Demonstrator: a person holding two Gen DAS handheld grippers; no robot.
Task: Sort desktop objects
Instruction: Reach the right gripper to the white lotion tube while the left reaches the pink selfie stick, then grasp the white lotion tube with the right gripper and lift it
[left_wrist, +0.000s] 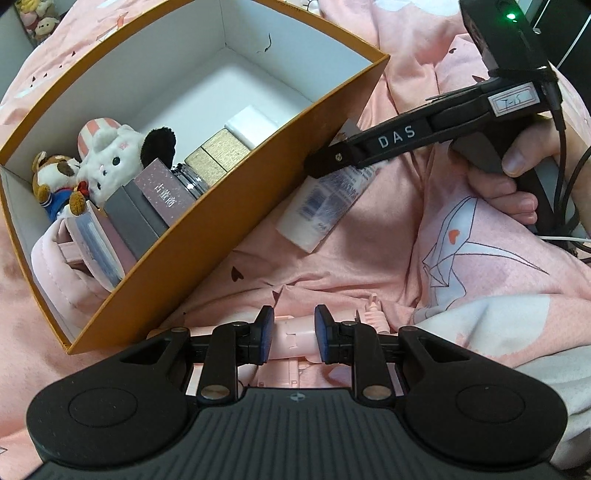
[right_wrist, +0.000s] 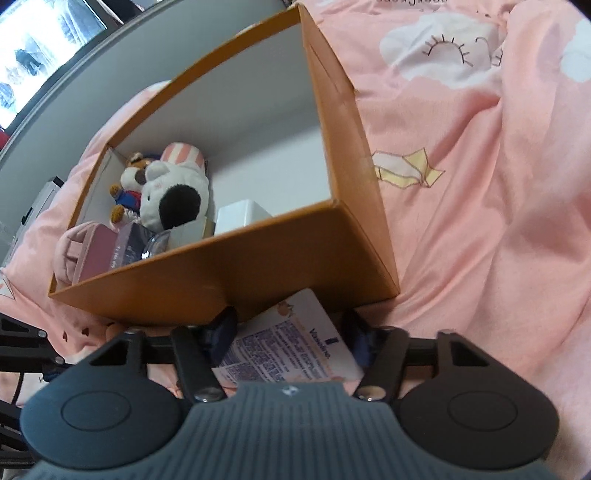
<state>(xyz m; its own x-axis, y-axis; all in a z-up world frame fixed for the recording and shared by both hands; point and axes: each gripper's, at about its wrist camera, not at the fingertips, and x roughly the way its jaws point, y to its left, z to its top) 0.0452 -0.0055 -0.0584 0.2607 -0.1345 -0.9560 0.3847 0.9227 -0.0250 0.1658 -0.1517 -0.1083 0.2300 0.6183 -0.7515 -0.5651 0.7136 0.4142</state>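
Note:
My left gripper (left_wrist: 294, 328) points down at the pink bedding, its blue pads (left_wrist: 264, 328) shut on a slim pink plastic object (left_wrist: 295, 334) that lies there. A white printed tube (left_wrist: 321, 201) lies against the outer wall of the orange box (left_wrist: 258, 177). My right gripper (left_wrist: 332, 153) reaches over it from the right. In the right wrist view the tube (right_wrist: 291, 350) fills the gap between the right gripper's (right_wrist: 290, 323) fingers, with both pads against its sides. The orange box (right_wrist: 221, 273) stands just beyond.
The box holds plush toys (left_wrist: 110, 162), small cartons (left_wrist: 147, 210), a jar (left_wrist: 190, 179), a white block (left_wrist: 251, 123) and a pink pouch (left_wrist: 74, 254). A hand (left_wrist: 517, 173) grips the right handle, with cables (left_wrist: 565, 173) trailing. Rumpled pink bedding (right_wrist: 480, 221) spreads to the right. A screen (right_wrist: 37, 48) stands far left.

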